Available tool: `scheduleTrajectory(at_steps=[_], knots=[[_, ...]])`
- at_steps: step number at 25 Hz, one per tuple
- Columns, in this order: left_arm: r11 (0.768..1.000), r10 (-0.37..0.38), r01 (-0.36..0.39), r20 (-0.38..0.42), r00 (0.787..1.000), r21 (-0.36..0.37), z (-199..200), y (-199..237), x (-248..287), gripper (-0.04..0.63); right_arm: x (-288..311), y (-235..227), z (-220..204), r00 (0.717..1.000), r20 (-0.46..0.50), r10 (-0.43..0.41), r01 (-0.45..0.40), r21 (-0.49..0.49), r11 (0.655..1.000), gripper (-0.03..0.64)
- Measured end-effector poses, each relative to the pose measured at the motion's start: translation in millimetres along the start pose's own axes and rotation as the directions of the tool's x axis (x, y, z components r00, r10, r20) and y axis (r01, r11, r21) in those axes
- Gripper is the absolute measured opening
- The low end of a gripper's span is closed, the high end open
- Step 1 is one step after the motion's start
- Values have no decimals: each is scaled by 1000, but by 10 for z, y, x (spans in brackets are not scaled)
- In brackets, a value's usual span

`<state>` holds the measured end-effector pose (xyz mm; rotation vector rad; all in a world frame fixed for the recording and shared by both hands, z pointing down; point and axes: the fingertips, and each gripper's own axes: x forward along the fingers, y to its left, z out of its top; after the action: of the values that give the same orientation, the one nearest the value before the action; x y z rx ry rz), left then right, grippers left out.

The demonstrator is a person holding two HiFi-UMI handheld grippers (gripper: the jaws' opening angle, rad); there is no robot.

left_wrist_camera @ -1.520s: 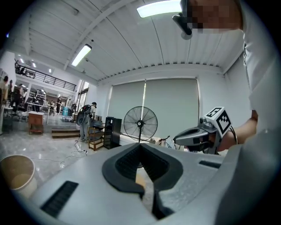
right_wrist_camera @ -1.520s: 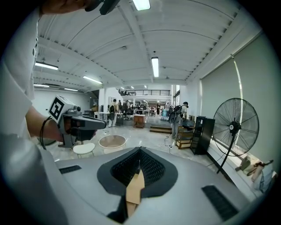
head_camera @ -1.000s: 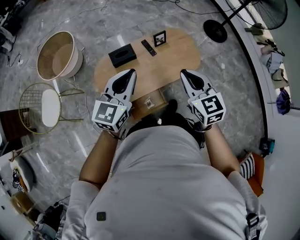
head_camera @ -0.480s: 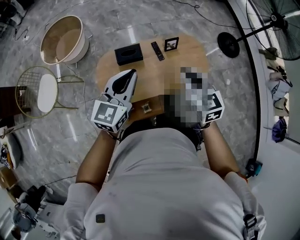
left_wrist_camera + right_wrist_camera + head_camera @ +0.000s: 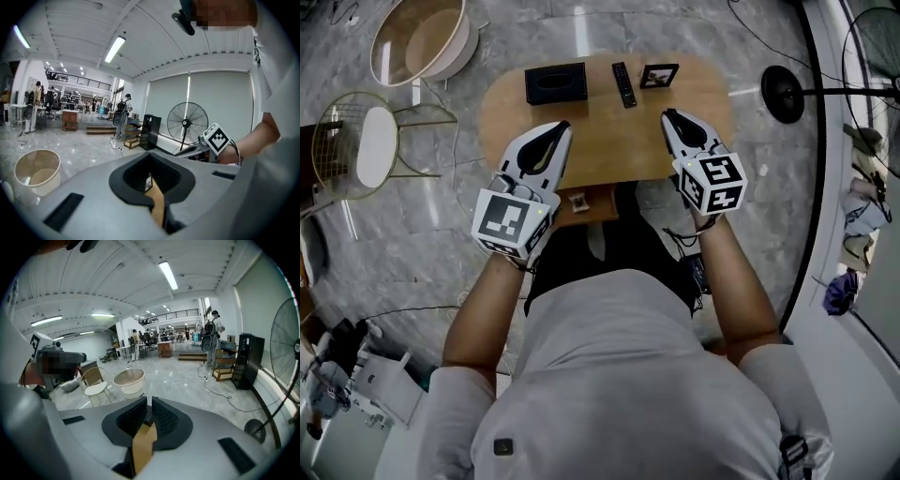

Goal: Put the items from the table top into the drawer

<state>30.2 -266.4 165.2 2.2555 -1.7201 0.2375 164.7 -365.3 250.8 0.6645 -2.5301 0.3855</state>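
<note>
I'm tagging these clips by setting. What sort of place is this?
Probably a big open workshop or lab hall staged like a home, not a real living room: a railed mezzanine under strip lights, a pedestal fan, and a small wooden table on polished stone floor.

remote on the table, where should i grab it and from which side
Pinch the remote across its narrow width near the middle, coming down from above. It lies flat on the table, long axis pointing away from the person, with gaps to the photo frame and tissue box.
</note>
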Motion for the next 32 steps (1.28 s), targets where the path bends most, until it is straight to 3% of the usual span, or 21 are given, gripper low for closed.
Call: scheduleTrajectory(at_steps=[8,18,23,32], knots=[[996,50,-55,-85,995,-64,-863,502,681,9,1165,-445,-839,992,-126,30,-26,33,999,122],[988,41,-68,-192,981,-137,-2210,1021,1570,9,2537,-987,-2195,964,-265,12,13,93,996,216],[983,35,-67,-177,983,-173,-2652,1178,1787,9,3019,-1133,-2706,950,-313,-6,40,101,994,242],[973,11,-66,-242,970,-220,-3381,1228,1990,9,3632,-1370,-3316,932,-356,-70,109,91,990,256]])
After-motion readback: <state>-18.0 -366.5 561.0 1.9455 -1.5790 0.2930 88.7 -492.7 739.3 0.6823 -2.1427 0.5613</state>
